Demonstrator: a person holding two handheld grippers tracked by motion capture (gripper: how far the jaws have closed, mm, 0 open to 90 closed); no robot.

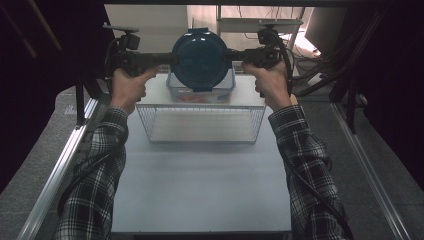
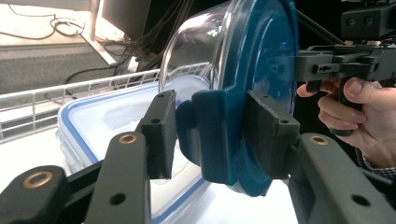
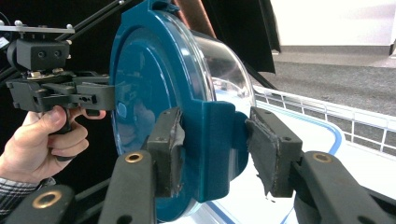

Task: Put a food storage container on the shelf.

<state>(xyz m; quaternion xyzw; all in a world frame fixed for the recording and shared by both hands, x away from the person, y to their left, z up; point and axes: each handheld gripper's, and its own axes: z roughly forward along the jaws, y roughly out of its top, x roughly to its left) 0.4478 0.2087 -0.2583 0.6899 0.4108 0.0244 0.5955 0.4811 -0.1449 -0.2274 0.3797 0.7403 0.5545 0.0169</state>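
A round clear container with a dark blue lid hangs on its side in the air above the back of the table, lid facing me. My left gripper is shut on the lid's left latch tab, one pad on each face of it. From the other side my right gripper is shut on the opposite latch tab. The clear bowl bulges away behind the lid. In the left gripper view, a hand on the right gripper shows past the lid.
Under the round container a rectangular clear box with a blue-rimmed lid rests on top of a white wire basket. The white table stretches toward me. Cables and metal frame legs stand at the back right.
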